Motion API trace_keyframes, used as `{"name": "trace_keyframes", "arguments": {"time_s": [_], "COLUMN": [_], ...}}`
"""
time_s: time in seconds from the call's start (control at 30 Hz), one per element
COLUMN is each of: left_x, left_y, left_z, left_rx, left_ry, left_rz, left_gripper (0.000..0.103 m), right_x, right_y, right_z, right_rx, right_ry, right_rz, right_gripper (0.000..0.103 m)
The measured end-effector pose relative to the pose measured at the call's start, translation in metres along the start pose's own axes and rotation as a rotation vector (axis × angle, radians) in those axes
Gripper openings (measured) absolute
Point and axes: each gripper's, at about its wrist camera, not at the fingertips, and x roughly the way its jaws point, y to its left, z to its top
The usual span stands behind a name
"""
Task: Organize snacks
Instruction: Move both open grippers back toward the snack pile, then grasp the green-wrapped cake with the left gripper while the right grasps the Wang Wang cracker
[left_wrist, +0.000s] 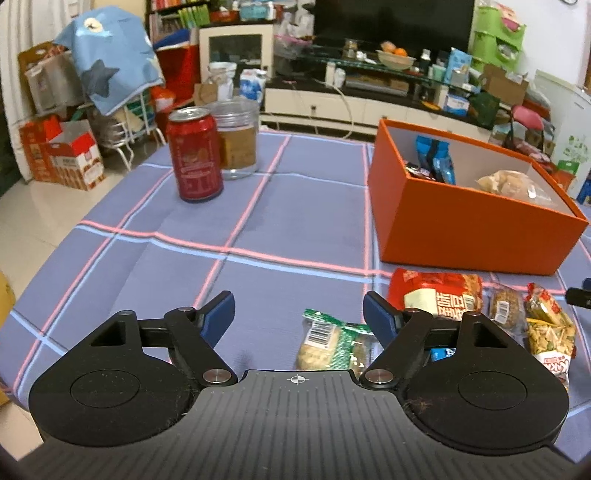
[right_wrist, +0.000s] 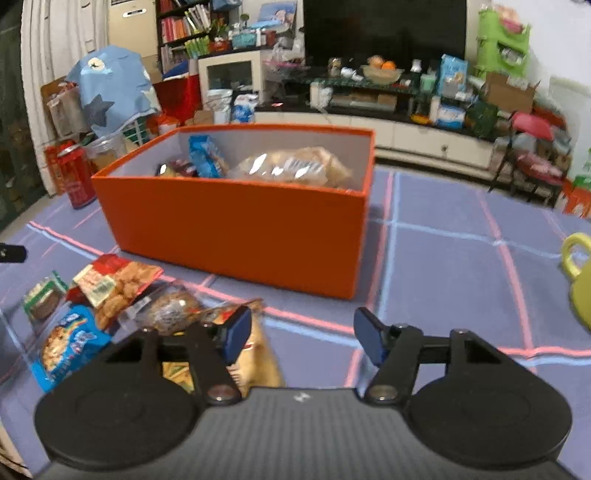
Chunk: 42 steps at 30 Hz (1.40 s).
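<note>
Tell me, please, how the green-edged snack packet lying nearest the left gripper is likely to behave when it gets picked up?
The green-edged snack packet looks like thin crinkled film around one pale cake, so it is probably light, and its sealed ends will likely flop. The glossy wrapper may slip between the pads. It lies flat on the tablecloth, so it should not roll, though the cake might crush under a hard squeeze.

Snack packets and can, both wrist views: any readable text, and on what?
Red packet: large Chinese characters on its pale label, too distorted to quote.
Green packet: barcode only, digits too small.
Red can: print blurred, unreadable.
Blue packet: lettering blurred.
Nothing else legible in either view.
</note>
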Motion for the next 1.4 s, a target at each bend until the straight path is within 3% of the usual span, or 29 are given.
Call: {"name": "trace_keyframes", "arguments": {"time_s": [0.17, 0.33, 0.53, 0.7, 0.83, 0.93, 1.1, 1.23, 1.4], "left_x": [0.0, 0.002, 0.008, 0.01, 0.01, 0.014, 0.02, 0.03, 0.041], "left_y": [-0.003, -0.006, -0.005, -0.006, -0.014, -0.02, -0.018, -0.016, -0.021], "left_z": [-0.001, -0.003, -0.006, -0.008, -0.012, -0.015, -0.018, -0.021, -0.024], "left_rx": [0.013, 0.027, 0.063, 0.066, 0.124, 0.165, 0.163, 0.152, 0.167], "left_ry": [0.003, 0.014, 0.039, 0.047, 0.055, 0.069, 0.087, 0.132, 0.162], "left_rz": [-0.005, -0.007, 0.008, -0.005, -0.024, -0.025, -0.026, -0.06, -0.065], "left_gripper": [0.062, 0.062, 0.062, 0.063, 0.071, 0.071, 0.071, 0.053, 0.048], "right_x": [0.011, 0.025, 0.03, 0.025, 0.024, 0.019, 0.013, 0.012, 0.011], "right_y": [0.015, 0.016, 0.003, 0.001, 0.01, 0.007, 0.005, 0.008, 0.007], "right_z": [-0.002, -0.007, -0.01, -0.011, -0.013, -0.017, -0.021, -0.023, -0.023], "right_rx": [-0.054, -0.01, 0.034, 0.05, 0.03, 0.046, 0.058, 0.045, 0.051], "right_ry": [0.034, 0.115, 0.154, 0.152, 0.161, 0.173, 0.183, 0.186, 0.184], "right_rz": [0.029, 0.1, -0.031, -0.021, -0.027, -0.065, -0.049, -0.038, -0.032], "right_gripper": [0.065, 0.065, 0.061, 0.06, 0.064, 0.068, 0.068, 0.068, 0.068]}}
